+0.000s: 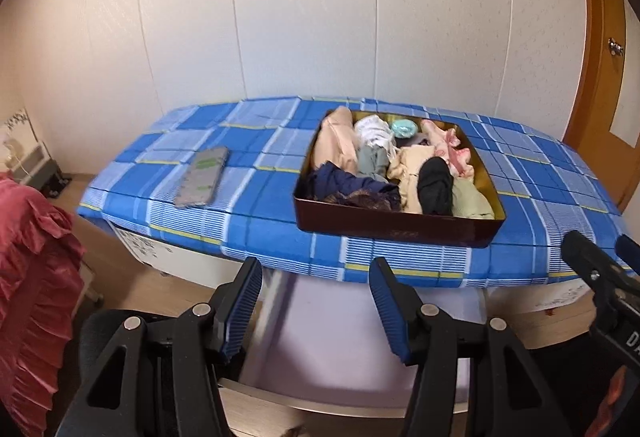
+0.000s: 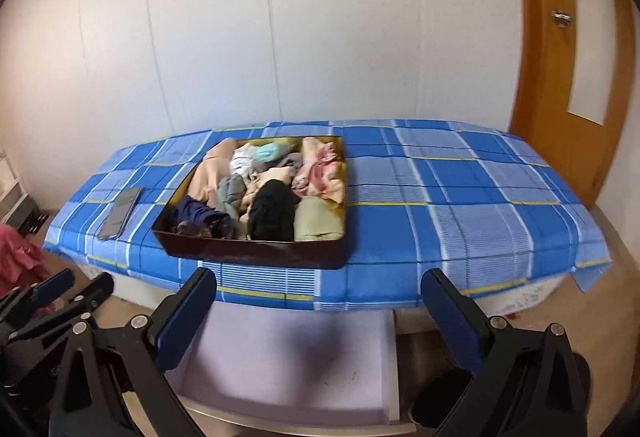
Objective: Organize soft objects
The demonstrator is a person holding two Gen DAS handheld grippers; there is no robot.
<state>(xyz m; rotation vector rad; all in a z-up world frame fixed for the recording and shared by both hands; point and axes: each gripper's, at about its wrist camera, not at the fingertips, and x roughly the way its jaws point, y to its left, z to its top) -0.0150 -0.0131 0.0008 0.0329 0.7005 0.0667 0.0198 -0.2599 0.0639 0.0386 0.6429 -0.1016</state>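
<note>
Soft objects [image 1: 396, 169], a jumble of folded and crumpled cloth pieces, packed inside a dark rectangular tin [image 1: 392, 229] with a gold inner wall. Tin resting on a blue checked cloth [image 1: 240, 197] spread over a low table, somewhat left of the middle in the right wrist view, close to the near edge. Among the pieces: a long peach one [image 1: 336, 145] along the left side, a navy one [image 1: 340, 181] at the near left corner, a black one [image 1: 434, 185] near the middle front, an olive-green one [image 1: 474, 203] at the near right corner, a pink frilled one [image 1: 452, 153] on the right, a white one [image 1: 374, 131] and a small teal roll [image 1: 404, 128] toward the far side. A grey phone [image 1: 202, 177] lying flat on the cloth, left of the tin and apart from it.

Left gripper [image 1: 316, 309] hanging off the near edge of the table, blue ribbed pads partly spread, nothing between them. Right gripper [image 2: 320, 321] likewise short of the table, jaws spread wide, empty. Below both, an open pale lilac drawer [image 2: 288, 357], its visible floor bare.

Red ruffled fabric [image 1: 32, 297] at the far left. White panelled wall [image 1: 320, 17] behind the table, a wooden door [image 2: 560, 77] at the right.
</note>
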